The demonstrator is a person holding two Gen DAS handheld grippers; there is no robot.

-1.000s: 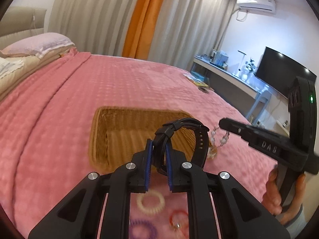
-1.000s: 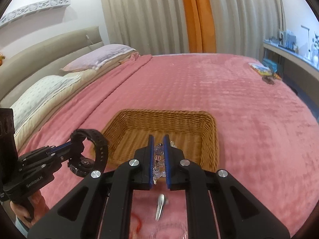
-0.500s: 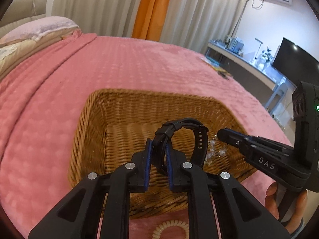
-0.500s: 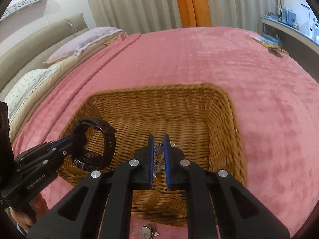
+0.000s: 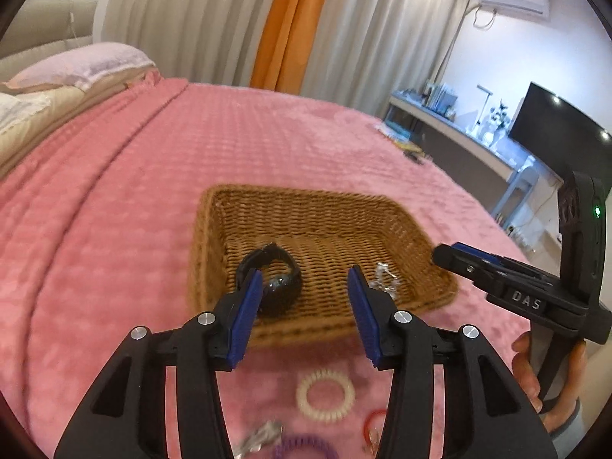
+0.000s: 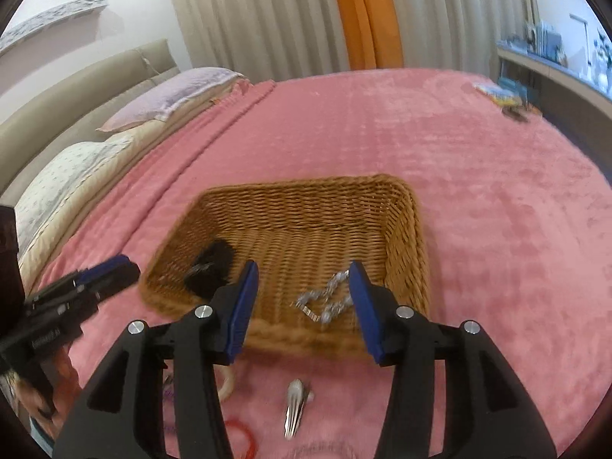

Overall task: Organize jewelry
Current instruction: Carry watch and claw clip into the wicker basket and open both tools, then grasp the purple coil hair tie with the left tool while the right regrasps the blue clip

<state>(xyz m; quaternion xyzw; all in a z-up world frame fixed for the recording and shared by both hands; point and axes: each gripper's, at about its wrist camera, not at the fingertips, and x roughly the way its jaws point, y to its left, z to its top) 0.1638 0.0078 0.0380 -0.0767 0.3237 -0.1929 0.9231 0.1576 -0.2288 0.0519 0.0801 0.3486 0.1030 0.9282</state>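
Lying in the wicker basket (image 5: 306, 214) are two pieces of jewelry: a black watch (image 5: 273, 281) at its near left corner and a silver beaded bracelet (image 6: 325, 302) toward its near right side, each loose on the woven bottom and well apart from the other. The left gripper (image 5: 304, 306) hangs over the near rim with its blue pads spread; its jaws have just been opening, and the watch sits beyond the left pad, touched by neither. The right gripper (image 6: 302, 302) stands the same way, jaws just opened wide, the bracelet lying below and between them without either pad pressing on it. A hand (image 5: 535, 382) grips the right tool's handle at the edge of the left view.

On the pink bedspread (image 5: 114, 210) in front of the basket lie a cream coil hair tie (image 5: 325, 394), a purple coil hair tie (image 5: 302, 447), a red band (image 5: 371, 420) and a silver hair clip (image 6: 294, 409). Pillows (image 6: 168, 95) lie at the head of the bed, with grey and orange curtains (image 6: 306, 15) behind.
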